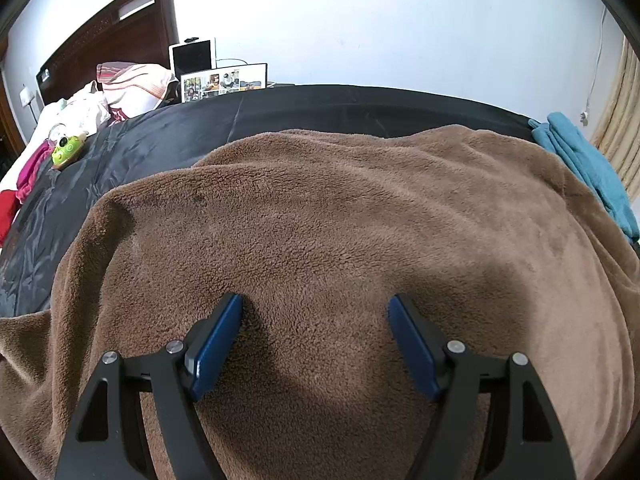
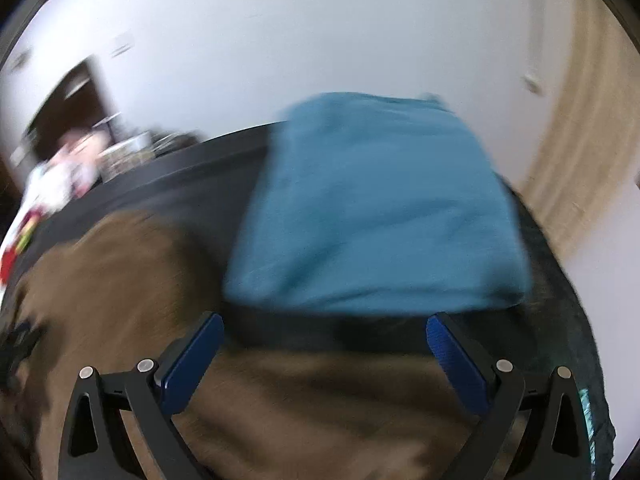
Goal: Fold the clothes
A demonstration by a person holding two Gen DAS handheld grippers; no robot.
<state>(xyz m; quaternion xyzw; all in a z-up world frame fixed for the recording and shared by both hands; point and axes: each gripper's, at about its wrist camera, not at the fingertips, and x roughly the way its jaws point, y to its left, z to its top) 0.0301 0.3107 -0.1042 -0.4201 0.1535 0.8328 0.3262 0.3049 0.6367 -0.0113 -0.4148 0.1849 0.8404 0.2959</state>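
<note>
A large brown fleece garment (image 1: 320, 220) lies spread over the black bed cover (image 1: 160, 136). My left gripper (image 1: 316, 306) is open, its blue pads just above the fleece near its near edge, holding nothing. A folded teal cloth (image 1: 584, 168) lies at the fleece's right edge. In the blurred right wrist view, the teal cloth (image 2: 376, 208) lies straight ahead and the brown fleece (image 2: 120, 280) is below and to the left. My right gripper (image 2: 324, 328) is open and empty, just short of the teal cloth.
A pile of pillows and clothes (image 1: 120, 88) lies by the dark headboard (image 1: 112, 36) at far left, with a green toy (image 1: 66, 152) and red and pink garments (image 1: 24, 176). A screen (image 1: 224, 80) stands behind the bed. A curtain (image 1: 624, 120) hangs at right.
</note>
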